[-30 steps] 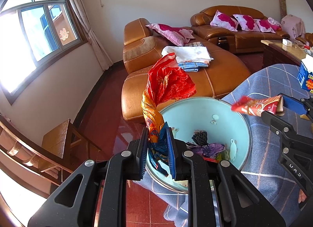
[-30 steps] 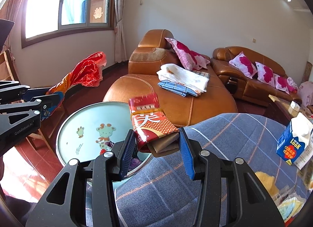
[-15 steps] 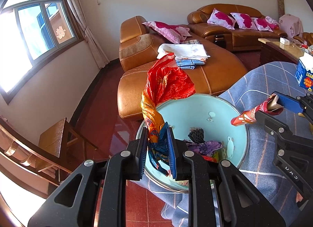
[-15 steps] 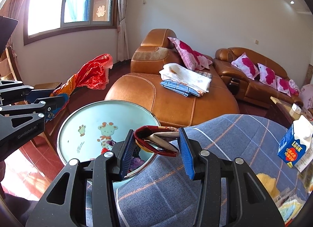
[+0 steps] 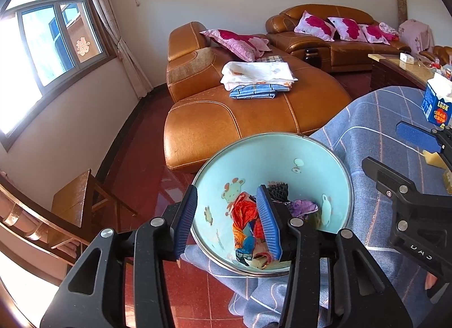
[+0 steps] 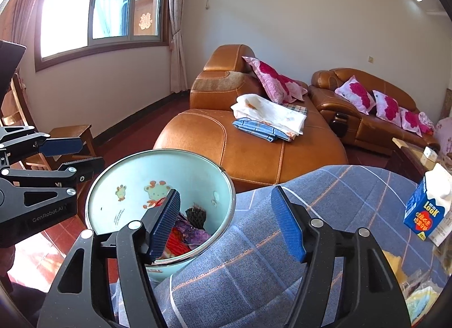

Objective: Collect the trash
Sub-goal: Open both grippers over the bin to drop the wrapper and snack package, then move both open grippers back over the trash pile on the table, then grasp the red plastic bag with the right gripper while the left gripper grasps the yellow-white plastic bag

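A light blue bin [image 5: 268, 164] with cartoon stickers stands on the floor against the table's edge. Inside lie a crumpled red-orange plastic bag [image 5: 243, 215], a purple wrapper [image 5: 302, 206] and black mesh [image 5: 278, 188]. My left gripper [image 5: 227, 220] hovers over the bin's near rim, its jaws opening with nothing between them. My right gripper [image 6: 227, 225] hangs over the seam between the bin [image 6: 141, 170] and the tablecloth, jaws opening and empty. A red packet [image 6: 178, 243] lies in the bin beside its left finger. Each gripper shows in the other's view: the right gripper [image 5: 381, 144] and the left gripper [image 6: 73, 155].
A blue checked tablecloth [image 6: 282, 257] covers the table on the right. A blue milk carton [image 6: 426, 215] stands on it, with more litter at the lower right edge. A brown leather sofa [image 5: 240, 119] with folded cloths lies behind the bin. A wooden stool [image 5: 73, 201] stands left.
Both grippers have opened. The red-orange bag dropped from my left gripper into the bin, and the red packet fell from my right gripper into it too.
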The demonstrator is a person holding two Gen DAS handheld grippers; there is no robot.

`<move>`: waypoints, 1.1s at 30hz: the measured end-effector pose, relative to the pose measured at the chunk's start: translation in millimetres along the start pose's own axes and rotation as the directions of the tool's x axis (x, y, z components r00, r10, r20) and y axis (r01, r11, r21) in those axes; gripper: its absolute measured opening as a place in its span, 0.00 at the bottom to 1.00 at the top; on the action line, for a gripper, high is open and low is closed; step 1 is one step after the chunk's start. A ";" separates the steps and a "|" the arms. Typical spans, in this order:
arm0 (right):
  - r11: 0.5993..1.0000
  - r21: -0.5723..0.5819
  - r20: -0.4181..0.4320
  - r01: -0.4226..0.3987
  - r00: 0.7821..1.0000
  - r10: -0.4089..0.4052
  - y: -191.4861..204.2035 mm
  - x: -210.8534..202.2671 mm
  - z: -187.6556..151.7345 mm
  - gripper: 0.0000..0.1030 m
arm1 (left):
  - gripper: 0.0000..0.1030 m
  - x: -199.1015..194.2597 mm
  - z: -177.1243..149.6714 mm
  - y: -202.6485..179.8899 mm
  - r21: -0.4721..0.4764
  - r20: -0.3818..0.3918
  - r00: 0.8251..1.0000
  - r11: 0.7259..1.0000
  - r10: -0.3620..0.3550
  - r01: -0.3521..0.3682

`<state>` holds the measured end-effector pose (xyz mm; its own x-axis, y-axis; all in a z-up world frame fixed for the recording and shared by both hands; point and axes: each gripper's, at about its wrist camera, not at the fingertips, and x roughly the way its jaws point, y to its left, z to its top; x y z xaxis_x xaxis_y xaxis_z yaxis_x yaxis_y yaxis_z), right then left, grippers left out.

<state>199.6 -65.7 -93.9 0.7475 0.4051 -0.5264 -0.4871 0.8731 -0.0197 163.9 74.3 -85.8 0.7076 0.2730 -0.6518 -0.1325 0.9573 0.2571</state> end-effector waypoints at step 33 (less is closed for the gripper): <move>0.738 0.382 -0.305 0.556 0.830 -0.467 -173.1 -162.1 -136.9 0.67 | 0.65 -78.1 -12.7 -214.2 0.355 0.050 0.904 0.854 -0.425 0.382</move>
<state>100.9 -319.5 -121.5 0.7105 -0.1546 -0.6866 0.2282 0.9735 0.0170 128.2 -150.8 -99.0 0.7306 -0.1648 -0.6626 0.4031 0.8874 0.2237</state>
